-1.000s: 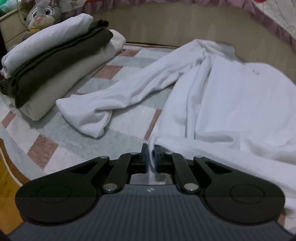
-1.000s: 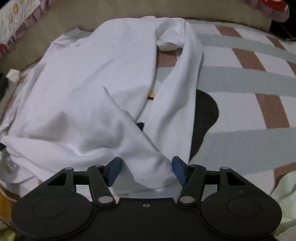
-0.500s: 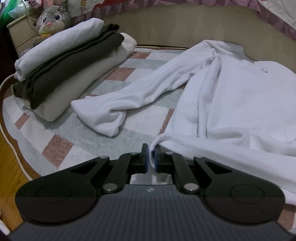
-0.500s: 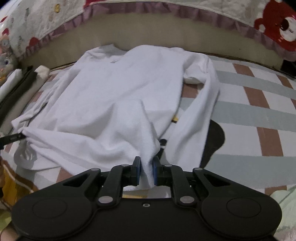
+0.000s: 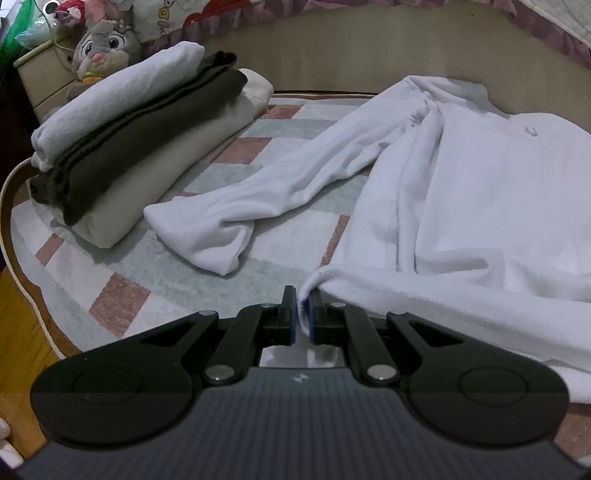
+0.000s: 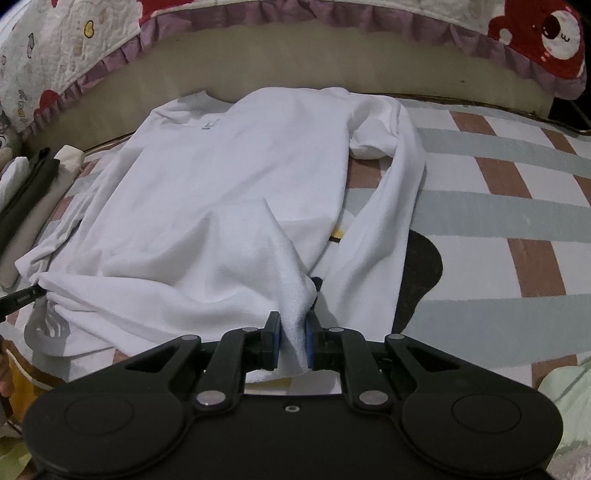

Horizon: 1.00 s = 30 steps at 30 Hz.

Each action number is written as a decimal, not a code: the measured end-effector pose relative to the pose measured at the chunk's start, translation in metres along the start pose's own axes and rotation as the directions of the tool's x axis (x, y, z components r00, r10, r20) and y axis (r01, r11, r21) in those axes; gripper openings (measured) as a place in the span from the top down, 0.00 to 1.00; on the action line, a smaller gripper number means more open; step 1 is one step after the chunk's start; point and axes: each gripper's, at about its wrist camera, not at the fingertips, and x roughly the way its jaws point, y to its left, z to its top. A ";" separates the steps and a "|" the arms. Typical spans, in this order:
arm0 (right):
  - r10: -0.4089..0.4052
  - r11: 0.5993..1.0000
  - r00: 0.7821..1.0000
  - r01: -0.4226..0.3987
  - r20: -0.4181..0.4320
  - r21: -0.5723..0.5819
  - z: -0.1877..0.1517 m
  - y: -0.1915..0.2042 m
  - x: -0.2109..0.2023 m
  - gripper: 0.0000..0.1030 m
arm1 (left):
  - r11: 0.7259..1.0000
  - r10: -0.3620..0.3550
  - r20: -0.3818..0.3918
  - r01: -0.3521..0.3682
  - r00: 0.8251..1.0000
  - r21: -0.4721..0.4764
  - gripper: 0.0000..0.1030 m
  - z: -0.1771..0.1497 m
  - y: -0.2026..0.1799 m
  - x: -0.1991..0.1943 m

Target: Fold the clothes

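A white long-sleeved shirt (image 6: 236,177) lies spread on a checked rug (image 6: 509,206), collar toward the far wall. My left gripper (image 5: 303,314) is shut on the shirt's (image 5: 498,192) lower left hem corner, lifted a little off the rug. One sleeve (image 5: 266,199) stretches out to the left in the left wrist view. My right gripper (image 6: 292,332) is shut on the lower right hem corner, which rises in a ridge from the body. The other sleeve (image 6: 384,229) lies along the shirt's right side. The left gripper's tip (image 6: 22,297) shows at the right wrist view's left edge.
A stack of folded clothes (image 5: 140,147), white over dark over cream, sits on the rug at the left. A plush rabbit (image 5: 103,44) and a small cabinet (image 5: 40,77) stand behind it. A quilt with a purple frill (image 6: 258,22) hangs above the beige wall. Wooden floor (image 5: 18,317) borders the rug.
My right gripper went from open around the hem corner to shut on it. Both grippers have since drawn back and up with the hem, showing more of the shirt.
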 end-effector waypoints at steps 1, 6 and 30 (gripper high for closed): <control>-0.010 1.000 1.000 0.010 0.017 -0.008 0.000 0.001 -0.003 0.85 | 1.000 -0.002 0.042 0.002 0.999 0.002 0.96 0.002 0.000 -0.006; -0.002 0.997 0.987 0.013 0.161 -0.071 0.014 -0.001 -0.022 0.85 | 0.995 -0.061 0.121 0.050 0.991 0.088 0.96 0.024 -0.009 -0.008; 0.045 0.969 0.977 -0.094 0.209 0.230 0.010 -0.046 -0.020 0.62 | 0.934 -0.294 -0.059 0.273 0.954 -0.232 0.91 0.045 0.039 0.072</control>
